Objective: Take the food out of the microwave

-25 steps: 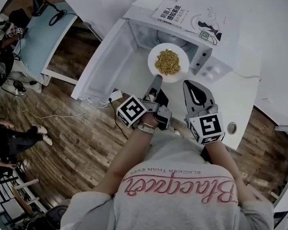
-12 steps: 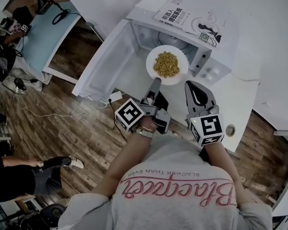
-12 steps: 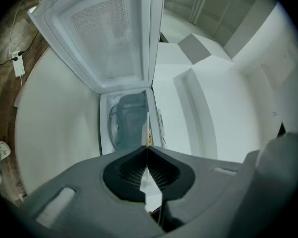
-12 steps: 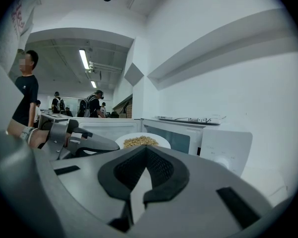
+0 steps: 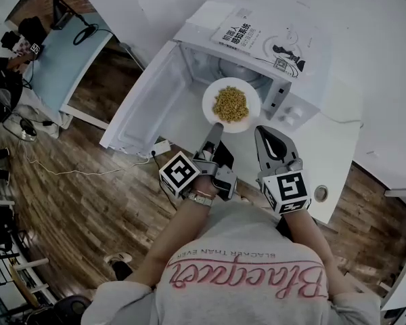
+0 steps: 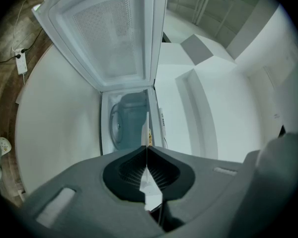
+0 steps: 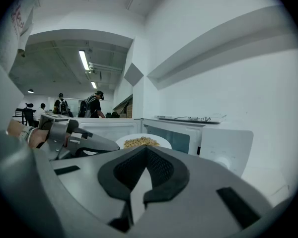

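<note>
My left gripper (image 5: 214,133) is clamped on the near rim of the round white plate (image 5: 252,110). Its jaws are pressed onto that thin edge, which the left gripper view shows as a white sliver running between them. I grip the rim so the jaws stay out of the heap of yellowish grain-like food (image 5: 231,103), and I keep the plate level so nothing slides off.

The plate hangs at the mouth of the boxy white microwave (image 5: 292,114), whose white door (image 5: 149,100) is swung fully out to my left, leaving the way clear. My right gripper (image 5: 267,137) sits just beside the plate's right side with its jaws together and nothing between them. I judge it is there to support the plate if it sags.

From above I cannot tell whether the plate's far edge is clear of the cavity. In the left gripper view the plate is edge-on, so the food barely shows. A glass turntable (image 6: 124,125) is only dimly visible inside.
</note>
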Action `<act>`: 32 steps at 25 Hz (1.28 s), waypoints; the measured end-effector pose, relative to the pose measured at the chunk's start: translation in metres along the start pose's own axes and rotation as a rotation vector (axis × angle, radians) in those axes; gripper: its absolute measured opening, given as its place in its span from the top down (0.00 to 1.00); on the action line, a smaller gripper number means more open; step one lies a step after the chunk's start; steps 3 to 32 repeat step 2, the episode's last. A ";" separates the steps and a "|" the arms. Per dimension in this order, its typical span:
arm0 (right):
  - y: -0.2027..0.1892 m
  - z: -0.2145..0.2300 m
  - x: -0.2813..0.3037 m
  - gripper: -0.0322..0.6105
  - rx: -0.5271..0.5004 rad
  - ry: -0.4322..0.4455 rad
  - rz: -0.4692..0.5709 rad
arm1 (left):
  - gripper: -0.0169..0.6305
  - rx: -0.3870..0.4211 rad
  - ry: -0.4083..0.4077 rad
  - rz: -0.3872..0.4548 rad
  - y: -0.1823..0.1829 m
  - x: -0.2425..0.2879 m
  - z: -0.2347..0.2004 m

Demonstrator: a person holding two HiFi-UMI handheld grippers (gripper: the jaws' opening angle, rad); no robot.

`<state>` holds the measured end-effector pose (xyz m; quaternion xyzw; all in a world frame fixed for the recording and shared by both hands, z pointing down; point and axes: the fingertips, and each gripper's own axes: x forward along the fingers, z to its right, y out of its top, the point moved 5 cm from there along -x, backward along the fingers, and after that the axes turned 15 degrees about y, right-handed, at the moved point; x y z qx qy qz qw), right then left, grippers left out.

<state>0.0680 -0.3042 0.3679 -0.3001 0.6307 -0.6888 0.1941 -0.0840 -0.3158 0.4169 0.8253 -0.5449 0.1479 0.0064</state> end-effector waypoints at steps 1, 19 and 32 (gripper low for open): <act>0.000 0.000 0.000 0.94 0.002 -0.001 -0.001 | 0.96 -0.001 0.003 -0.002 -0.001 -0.001 0.000; 0.000 -0.001 -0.001 0.94 0.004 -0.002 -0.002 | 0.96 -0.002 0.006 -0.004 -0.001 -0.001 0.000; 0.000 -0.001 -0.001 0.94 0.004 -0.002 -0.002 | 0.96 -0.002 0.006 -0.004 -0.001 -0.001 0.000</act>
